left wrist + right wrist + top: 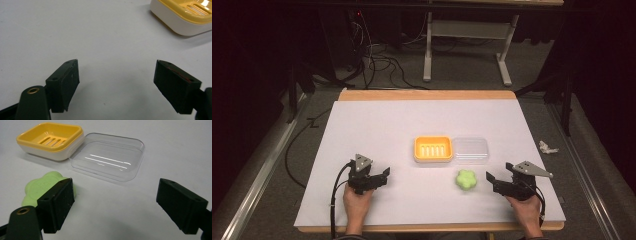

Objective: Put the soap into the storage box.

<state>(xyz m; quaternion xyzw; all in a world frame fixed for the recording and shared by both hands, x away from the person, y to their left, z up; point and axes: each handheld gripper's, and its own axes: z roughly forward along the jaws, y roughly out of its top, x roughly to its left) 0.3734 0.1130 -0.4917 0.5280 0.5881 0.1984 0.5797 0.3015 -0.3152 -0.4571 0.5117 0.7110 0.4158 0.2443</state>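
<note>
High view: green soap (466, 179) lies just left of the spread, empty right gripper (490, 179); left gripper (386, 174) spread too.

Green soap (466, 179), yellow slotted dish (433, 149), clear lid (470, 150), black tongs (491, 179)

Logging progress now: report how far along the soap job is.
Done: the soap dish sits open, its clear lid lying beside it. In hand: nothing; the right gripper is open beside the green soap, and the left gripper is open over bare table. Left: likely gripping the soap, placing it in the dish, perhaps closing the lid.
</note>
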